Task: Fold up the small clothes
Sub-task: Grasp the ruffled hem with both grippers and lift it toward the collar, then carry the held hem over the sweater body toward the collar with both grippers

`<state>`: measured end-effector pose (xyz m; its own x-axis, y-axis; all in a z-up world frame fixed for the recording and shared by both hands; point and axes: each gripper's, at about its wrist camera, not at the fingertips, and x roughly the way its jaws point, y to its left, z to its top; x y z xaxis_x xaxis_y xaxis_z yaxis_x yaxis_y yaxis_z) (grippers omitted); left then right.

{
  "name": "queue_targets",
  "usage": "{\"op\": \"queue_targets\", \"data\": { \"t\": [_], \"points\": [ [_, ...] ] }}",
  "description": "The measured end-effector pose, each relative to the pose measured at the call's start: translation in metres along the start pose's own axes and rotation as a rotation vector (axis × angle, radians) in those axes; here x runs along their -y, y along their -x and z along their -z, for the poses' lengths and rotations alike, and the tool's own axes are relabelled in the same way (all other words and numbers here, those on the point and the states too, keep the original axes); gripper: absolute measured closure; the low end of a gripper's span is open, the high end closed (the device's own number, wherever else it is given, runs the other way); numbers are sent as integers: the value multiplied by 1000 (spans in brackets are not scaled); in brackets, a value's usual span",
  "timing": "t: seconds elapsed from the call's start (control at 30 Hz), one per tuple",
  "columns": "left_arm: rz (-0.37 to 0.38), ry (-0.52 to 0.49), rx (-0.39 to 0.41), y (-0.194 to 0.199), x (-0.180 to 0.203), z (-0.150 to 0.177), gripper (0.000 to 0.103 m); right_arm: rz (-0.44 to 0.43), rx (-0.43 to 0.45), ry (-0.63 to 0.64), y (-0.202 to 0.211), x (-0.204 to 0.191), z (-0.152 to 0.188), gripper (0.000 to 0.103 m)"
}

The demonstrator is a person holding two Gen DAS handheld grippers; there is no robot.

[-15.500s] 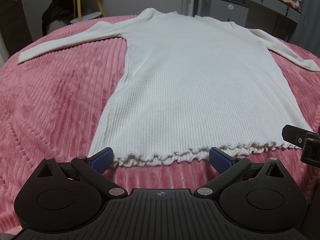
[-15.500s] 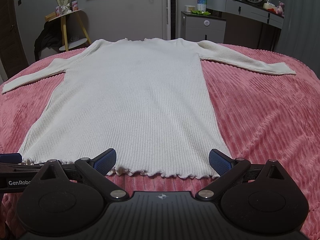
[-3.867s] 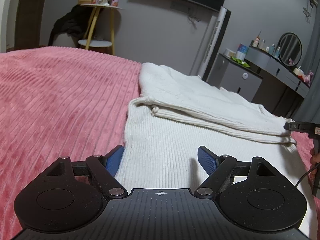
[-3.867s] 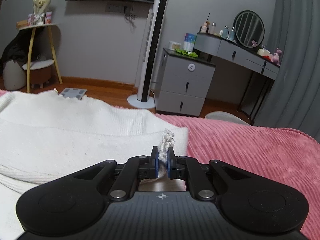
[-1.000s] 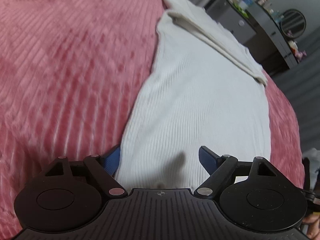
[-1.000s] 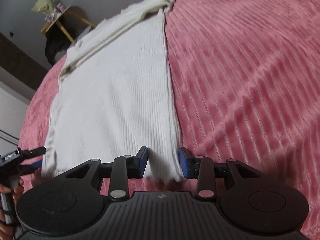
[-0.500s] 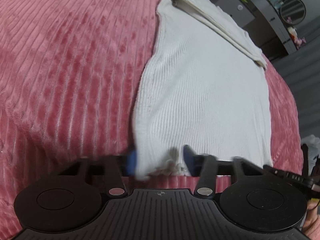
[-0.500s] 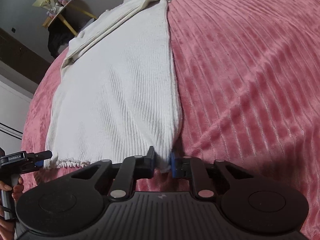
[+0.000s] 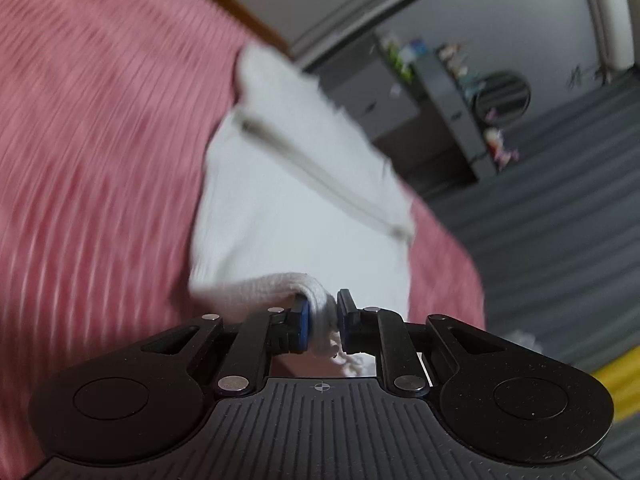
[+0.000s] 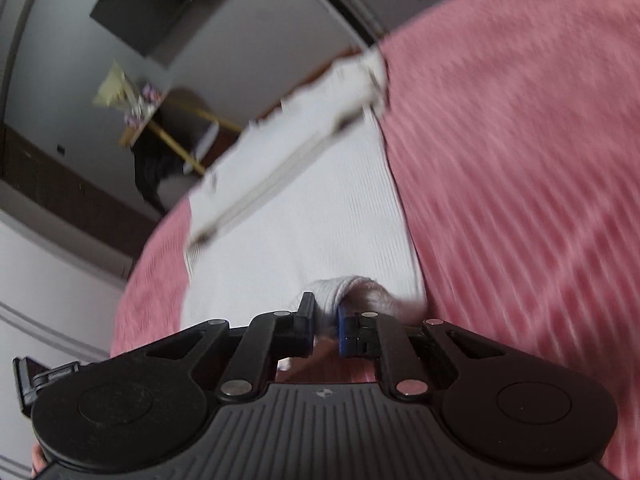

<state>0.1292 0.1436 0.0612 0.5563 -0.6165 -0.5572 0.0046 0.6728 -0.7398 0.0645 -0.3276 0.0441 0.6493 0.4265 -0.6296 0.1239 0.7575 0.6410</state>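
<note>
Both grippers — left gripper, right gripper — have just closed, each pinching a hem corner of the white ribbed knit garment lying on the pink corduroy bedspread. Step: folding hem upward — next, carry both corners evenly toward the folded sleeves.

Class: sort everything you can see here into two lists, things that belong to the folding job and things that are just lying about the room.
Part of the job:
- white knit garment
- left tool, shut on its hem
- right tool, shut on its hem
- pink bedspread, the work surface

Just lying about:
- round mirror
- yellow-legged side table
- wall screen
</note>
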Motion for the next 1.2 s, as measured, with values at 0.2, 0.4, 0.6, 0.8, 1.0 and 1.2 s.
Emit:
{"op": "queue_targets", "data": {
  "t": [0.2, 0.4, 0.6, 0.8, 1.0, 1.2],
  "points": [
    [-97, -1, 116, -34, 7, -45, 86, 44, 107, 7, -39, -5, -54, 93],
    [-289, -69, 152, -78, -14, -58, 88, 143, 140, 113, -97, 6, -77, 92],
    [-292, -230, 224, -63, -19, -39, 41, 188, 252, 339, -82, 9, -59, 60],
    [-278, -285, 146, -89, -18, -33, 45, 218, 215, 491, -87, 12, -36, 33],
    [-295, -296, 117, -111, -15, -39, 66, 199, 179, 457, -105, 9, -46, 55],
    [-316, -308, 164, -102, -13, -40, 92, 261, 204, 535, -109, -5, -45, 96]
  ]
}}
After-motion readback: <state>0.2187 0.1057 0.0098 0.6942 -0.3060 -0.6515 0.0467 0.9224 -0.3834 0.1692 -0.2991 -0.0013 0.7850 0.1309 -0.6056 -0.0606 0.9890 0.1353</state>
